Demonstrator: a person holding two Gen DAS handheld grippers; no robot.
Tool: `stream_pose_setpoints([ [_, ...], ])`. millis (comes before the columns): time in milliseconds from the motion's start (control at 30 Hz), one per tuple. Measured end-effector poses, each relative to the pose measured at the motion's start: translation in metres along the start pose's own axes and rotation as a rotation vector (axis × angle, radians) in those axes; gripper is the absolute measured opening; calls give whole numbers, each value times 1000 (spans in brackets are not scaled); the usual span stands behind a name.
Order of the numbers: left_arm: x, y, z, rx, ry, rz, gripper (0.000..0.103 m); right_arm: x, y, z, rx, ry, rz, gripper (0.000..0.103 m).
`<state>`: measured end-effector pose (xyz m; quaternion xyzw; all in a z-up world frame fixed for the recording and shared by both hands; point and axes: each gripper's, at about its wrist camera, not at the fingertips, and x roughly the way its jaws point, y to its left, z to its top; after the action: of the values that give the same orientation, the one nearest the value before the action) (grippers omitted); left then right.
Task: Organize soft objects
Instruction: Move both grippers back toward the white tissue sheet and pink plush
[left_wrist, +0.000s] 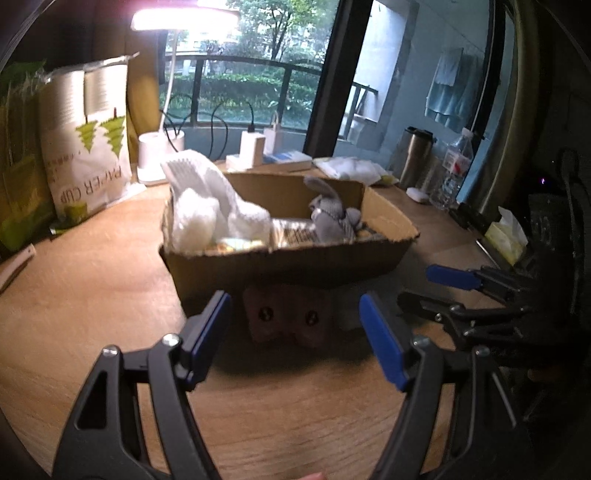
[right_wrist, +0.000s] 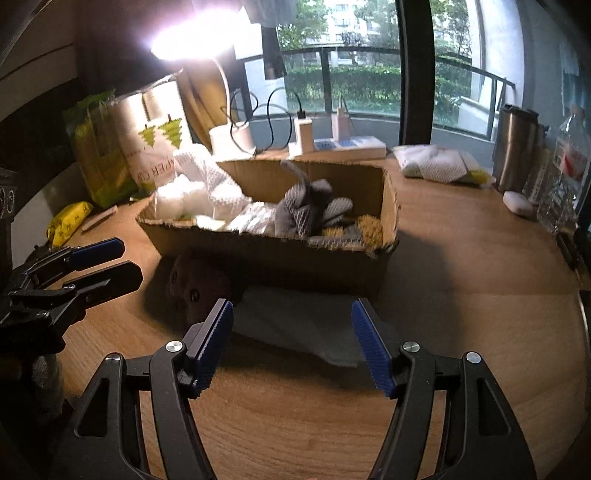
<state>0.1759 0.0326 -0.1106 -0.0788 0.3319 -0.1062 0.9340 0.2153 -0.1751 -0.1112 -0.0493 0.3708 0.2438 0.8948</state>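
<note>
A torn cardboard box (left_wrist: 280, 266) (right_wrist: 273, 254) stands on the wooden desk. It holds a white knitted cloth (left_wrist: 207, 195) (right_wrist: 207, 184) and a grey plush rabbit (left_wrist: 332, 214) (right_wrist: 310, 210). A pink plush with two dark eyes (left_wrist: 284, 317) (right_wrist: 192, 291) lies on the desk against the box front. Beside it a pale grey cloth (right_wrist: 303, 325) lies flat. My left gripper (left_wrist: 295, 325) (right_wrist: 125, 260) is open just short of the pink plush, holding nothing. My right gripper (right_wrist: 291, 332) (left_wrist: 432, 288) is open above the near edge of the grey cloth, also holding nothing.
A lit desk lamp (left_wrist: 162, 155), a paper-cup bag (left_wrist: 88, 147) and a green bag (right_wrist: 99, 155) stand at the back left. A power strip with chargers (right_wrist: 340, 144), a white packet (right_wrist: 436, 162), a steel flask (right_wrist: 517, 147) and a water bottle (left_wrist: 454, 166) line the back and right.
</note>
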Motion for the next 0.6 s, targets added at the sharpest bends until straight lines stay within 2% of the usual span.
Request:
stream_pose_setpoints([
  [367, 13, 10, -8, -7, 38, -5, 74, 31, 4, 0, 11, 63, -13, 70],
  [433, 16, 13, -8, -13, 47, -2, 74, 37, 5, 1, 15, 74, -10, 72],
  [500, 19, 15, -7, -16, 51, 3, 74, 43, 4, 3, 16, 82, -12, 80],
  [600, 23, 15, -5, -18, 57, 6, 74, 50, 1, 5, 17, 98, -22, 80],
])
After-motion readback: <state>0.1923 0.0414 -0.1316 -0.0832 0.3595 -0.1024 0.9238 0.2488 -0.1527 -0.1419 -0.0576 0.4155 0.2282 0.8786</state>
